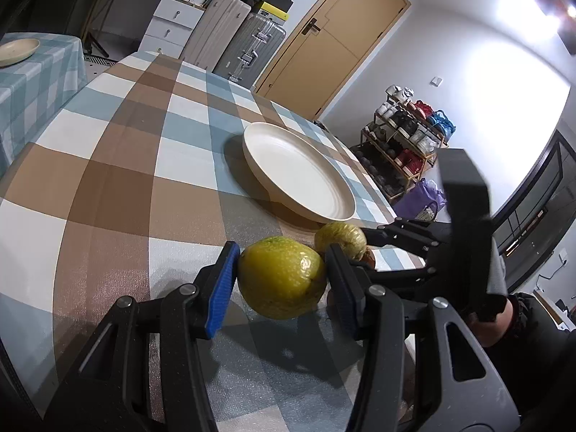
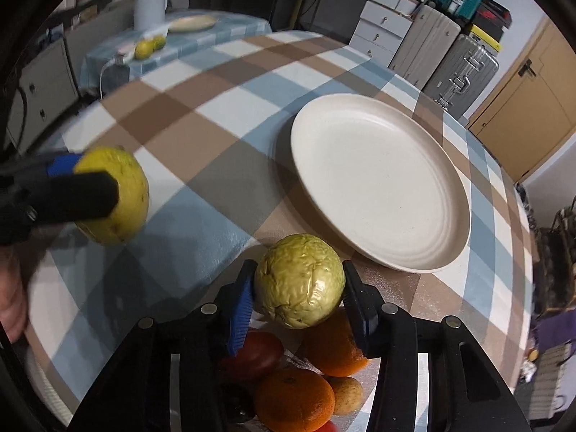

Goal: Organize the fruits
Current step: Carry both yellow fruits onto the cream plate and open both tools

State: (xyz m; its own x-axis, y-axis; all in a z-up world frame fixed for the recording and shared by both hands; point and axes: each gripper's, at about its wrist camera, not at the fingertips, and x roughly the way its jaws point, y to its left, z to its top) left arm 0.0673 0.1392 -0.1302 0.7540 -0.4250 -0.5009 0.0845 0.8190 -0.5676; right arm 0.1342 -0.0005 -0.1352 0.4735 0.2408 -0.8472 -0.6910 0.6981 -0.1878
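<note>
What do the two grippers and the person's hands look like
Both the left gripper and right gripper are matte black plastic linkages with silver pivot screws. Each has ribbed finger pads, bright blue on the left finger, darker on the right. A bare-skinned hand shows at the edge; no cables visible.

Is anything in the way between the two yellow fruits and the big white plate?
Nothing visible is. The left gripper holds the smooth yellow fruit and the right gripper holds the wrinkled fruit. Only bare checkered tablecloth lies between them and the empty plate.
</note>
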